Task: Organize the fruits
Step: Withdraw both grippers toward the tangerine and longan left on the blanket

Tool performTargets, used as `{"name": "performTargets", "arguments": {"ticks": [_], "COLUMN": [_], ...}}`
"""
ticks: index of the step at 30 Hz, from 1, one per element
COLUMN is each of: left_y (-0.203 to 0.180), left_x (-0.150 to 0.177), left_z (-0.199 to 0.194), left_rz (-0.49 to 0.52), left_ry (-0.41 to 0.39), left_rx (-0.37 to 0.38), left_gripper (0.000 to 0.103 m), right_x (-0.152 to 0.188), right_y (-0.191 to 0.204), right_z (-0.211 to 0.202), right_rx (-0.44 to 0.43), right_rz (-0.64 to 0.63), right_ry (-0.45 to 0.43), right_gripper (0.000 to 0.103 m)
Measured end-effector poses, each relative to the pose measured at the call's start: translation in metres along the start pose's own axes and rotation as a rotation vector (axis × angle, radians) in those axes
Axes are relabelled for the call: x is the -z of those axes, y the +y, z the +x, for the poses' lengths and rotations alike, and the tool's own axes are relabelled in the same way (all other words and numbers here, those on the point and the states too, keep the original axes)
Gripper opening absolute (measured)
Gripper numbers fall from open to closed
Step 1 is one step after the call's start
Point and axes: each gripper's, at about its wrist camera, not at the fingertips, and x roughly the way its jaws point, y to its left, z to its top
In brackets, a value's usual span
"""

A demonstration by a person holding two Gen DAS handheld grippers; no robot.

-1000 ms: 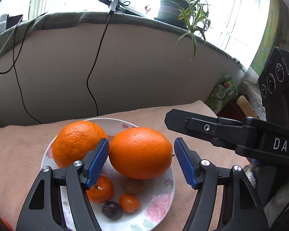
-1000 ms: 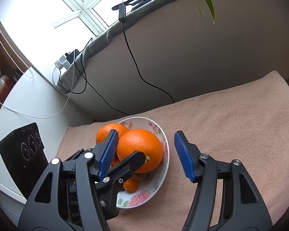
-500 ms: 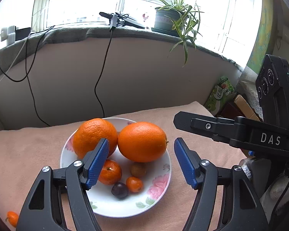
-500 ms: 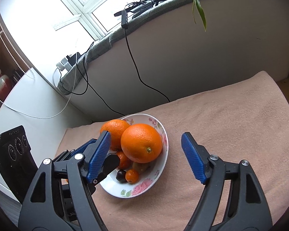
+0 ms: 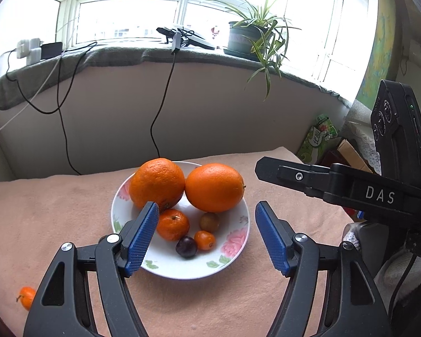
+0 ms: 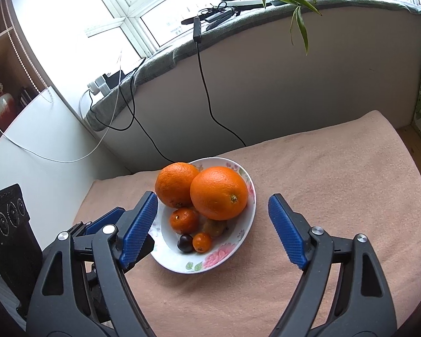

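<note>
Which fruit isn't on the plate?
The little orange fruit lying alone on the pink blanket, bottom left in the left camera. All the others sit on the flowery plate.

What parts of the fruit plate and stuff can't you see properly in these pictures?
- Left wrist view: the small orange fruit off the plate is partly hidden by the left claw arm.
- Right wrist view: the brownish fruit sits half under the big orange, so its kind is unclear.
- Right wrist view: the plate near-left rim is covered by the right claw pad.
</note>
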Motion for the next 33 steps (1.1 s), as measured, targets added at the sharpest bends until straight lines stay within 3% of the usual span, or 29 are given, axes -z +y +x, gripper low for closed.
{"name": "performTargets", "arguments": {"ticks": [12, 26, 29, 33], "left_y": [0.021, 0.070, 0.081, 0.102], "left_x": [0.023, 0.057, 0.064, 0.078], "left_z": [-0.029, -0.064, -0.070, -0.082], "left_rz": [-0.002, -0.042, -0.055, -0.089], "left_ry": [-0.003, 0.002, 0.007, 0.010], "left_rx": [-0.037, -0.156, -0.174, -0.190], "left_gripper": [0.072, 0.072, 0.072, 0.072], "right_x": [0.026, 0.078, 0.086, 0.093], "right_y": [0.024, 0.078, 0.084, 0.091], "right_z": [-0.006, 0.012, 0.014, 0.012], "right_rx": [0.055, 0.131, 0.135, 0.114], "right_rz": [-0.092, -0.287, -0.292, -0.312], "right_ry": [-0.055, 0.077, 0.098, 0.094], "right_gripper": [0.084, 0.085, 0.096, 0.097]}}
